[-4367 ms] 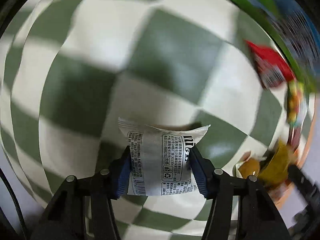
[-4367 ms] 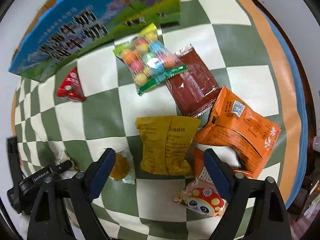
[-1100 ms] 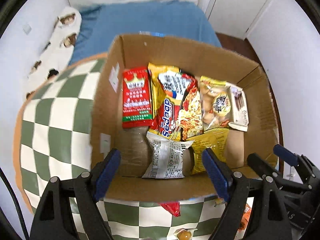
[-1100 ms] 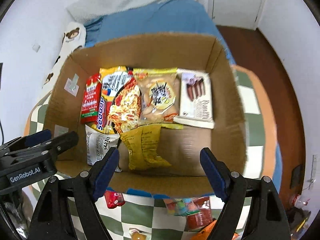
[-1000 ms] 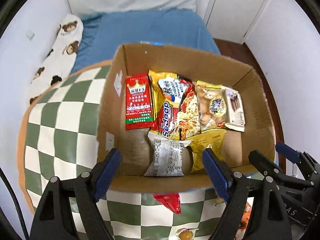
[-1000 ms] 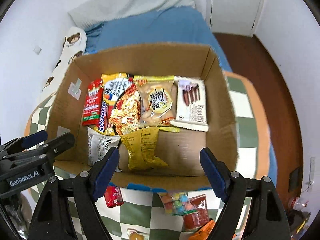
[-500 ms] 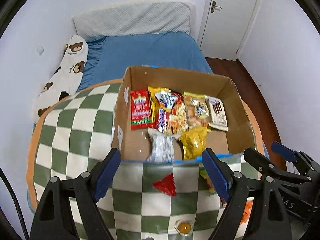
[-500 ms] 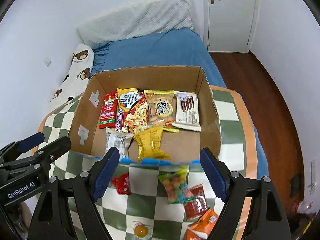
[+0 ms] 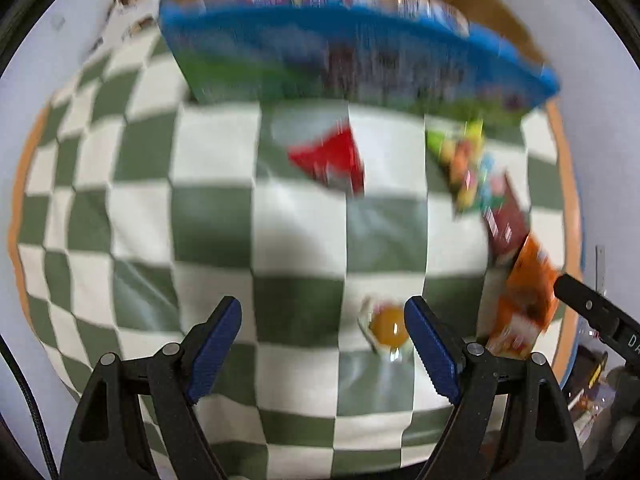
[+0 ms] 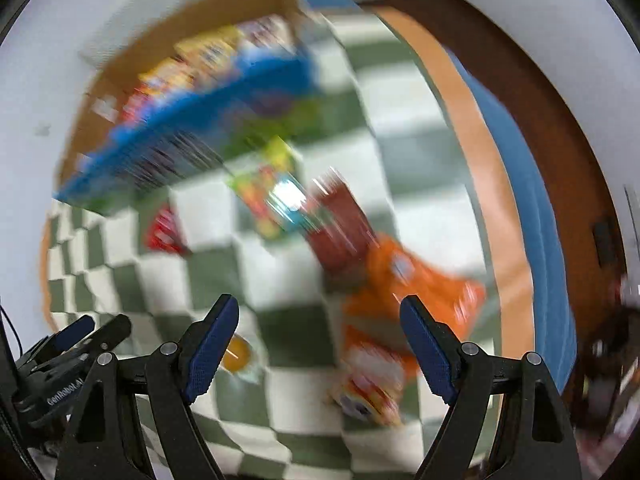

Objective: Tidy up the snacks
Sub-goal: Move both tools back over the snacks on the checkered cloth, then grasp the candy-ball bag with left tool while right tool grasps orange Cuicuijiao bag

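Checked cloth [image 9: 216, 216] fills most of both frames, green and white squares, blurred. Snack box [image 9: 352, 56] sits at the top of the left wrist view and upper left of the right wrist view [image 10: 188, 120], blue printed wall toward us, packets already inside.

Loose snacks on the cloth, largest first. Orange packets [image 10: 416, 280] lie centre right of the right wrist view, overlapping; grabbing one could drag its neighbour along or off the cloth edge, which is near. Dark red-brown packet [image 10: 340, 232] lies just above them, touching. Multicolour candy bag [image 10: 272, 200] is beside that, near the box wall. Red triangular packet [image 9: 332, 160] is upper middle of the left wrist view, apart from the rest. Small round yellow sweet in clear wrap [image 9: 387, 326] is lower middle, just beside the right-hand blue pad.

Left gripper [image 9: 322, 340] has its jaws wide apart, nothing between them. Right gripper [image 10: 319, 338] is the same, wide and empty, with the lower orange packets partly between its pads but not pinched.

Risks, as I judge them: the sweet sits off-centre to the left gripper, so closing could flick it away or catch only the wrapper. The cloth is soft, so pads may pinch fabric. The two grippers are close at the frame edges and could bump.
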Action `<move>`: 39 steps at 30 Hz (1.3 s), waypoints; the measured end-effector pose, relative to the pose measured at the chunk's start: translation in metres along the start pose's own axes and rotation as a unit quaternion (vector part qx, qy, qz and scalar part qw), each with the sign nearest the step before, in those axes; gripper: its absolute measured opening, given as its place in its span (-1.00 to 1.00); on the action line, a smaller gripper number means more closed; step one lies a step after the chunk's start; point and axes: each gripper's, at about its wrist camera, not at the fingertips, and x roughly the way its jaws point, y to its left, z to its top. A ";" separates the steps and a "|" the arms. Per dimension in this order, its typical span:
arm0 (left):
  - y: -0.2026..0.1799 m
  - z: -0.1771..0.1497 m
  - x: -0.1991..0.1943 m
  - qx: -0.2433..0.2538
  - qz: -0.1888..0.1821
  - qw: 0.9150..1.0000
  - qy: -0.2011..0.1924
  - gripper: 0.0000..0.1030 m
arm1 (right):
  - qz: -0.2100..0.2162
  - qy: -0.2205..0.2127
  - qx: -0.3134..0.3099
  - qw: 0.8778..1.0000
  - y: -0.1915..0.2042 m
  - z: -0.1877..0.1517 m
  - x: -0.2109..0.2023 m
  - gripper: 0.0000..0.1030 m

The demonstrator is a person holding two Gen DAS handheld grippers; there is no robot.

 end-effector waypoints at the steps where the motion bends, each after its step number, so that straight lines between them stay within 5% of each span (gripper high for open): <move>1: -0.004 -0.006 0.007 0.001 -0.001 1.000 0.010 0.61 | -0.002 0.010 0.009 1.000 -0.008 -0.007 0.007 0.65; 8: -0.037 -0.027 0.038 0.027 0.008 0.998 0.051 0.61 | -0.012 0.065 0.029 0.997 -0.030 -0.051 0.059 0.64; 12: -0.057 -0.030 0.040 0.045 0.015 0.997 0.054 0.61 | -0.027 0.066 0.012 0.997 -0.027 -0.058 0.085 0.12; 19: -0.070 -0.014 0.022 0.029 -0.014 0.998 0.050 0.61 | 0.017 0.038 -0.011 0.999 -0.024 -0.057 0.048 0.02; 28: -0.097 0.083 0.023 -0.066 -0.105 0.991 0.039 0.61 | 0.044 -0.026 0.009 0.999 -0.045 0.023 0.009 0.02; 33: -0.113 0.116 0.064 -0.081 -0.102 0.989 0.073 0.61 | 0.047 -0.011 0.004 0.999 -0.057 0.071 0.026 0.03; 39: -0.130 0.130 0.083 -0.067 -0.066 0.994 0.053 0.61 | 0.030 0.034 -0.035 0.998 -0.046 0.109 0.053 0.13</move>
